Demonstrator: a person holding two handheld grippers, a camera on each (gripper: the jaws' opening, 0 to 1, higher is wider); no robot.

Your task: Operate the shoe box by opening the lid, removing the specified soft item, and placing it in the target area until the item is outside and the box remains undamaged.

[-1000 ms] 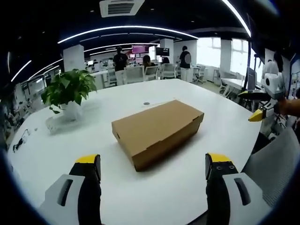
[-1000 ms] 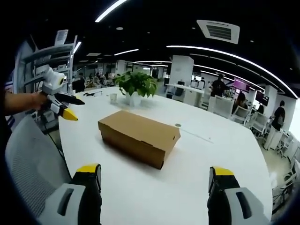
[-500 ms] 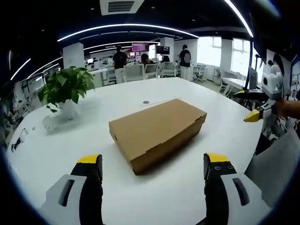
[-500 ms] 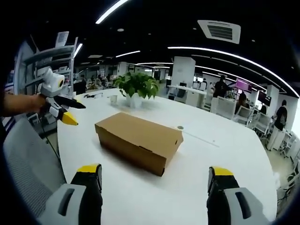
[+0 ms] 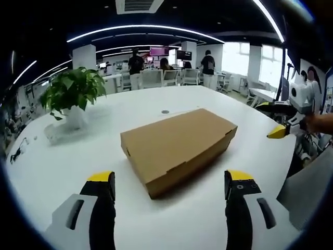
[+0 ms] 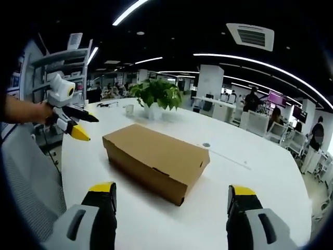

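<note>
Cardboard box: brown shoe box [image 5: 178,144], lid closed, flat on table, centre of both views; also [image 6: 155,159]
Table: white, round [image 5: 62,166], box well in from its edge
Left gripper: [image 5: 170,185] jaws wide apart, yellow tips at 7 and 5 o'clock of left gripper view, nothing between them, short of box, not touching it; seen from right gripper view at 9 o'clock [image 6: 78,126], held in a hand, off table edge
Right gripper: [image 6: 169,195] jaws spread, empty, tips at 7 and 5 o'clock of its view, box just beyond, no contact; in left gripper view at 3 o'clock [image 5: 278,125], past table edge
Plant: green, white pot [image 5: 72,94], 10 o'clock from box in left gripper view, well apart from it; 12 o'clock in right gripper view [image 6: 156,95]
Chair: grey mesh back [image 6: 23,182], 8 o'clock, right gripper view
Soft item: can't tell, box shut
Background: office desks, people standing far off [image 5: 136,65]
</note>
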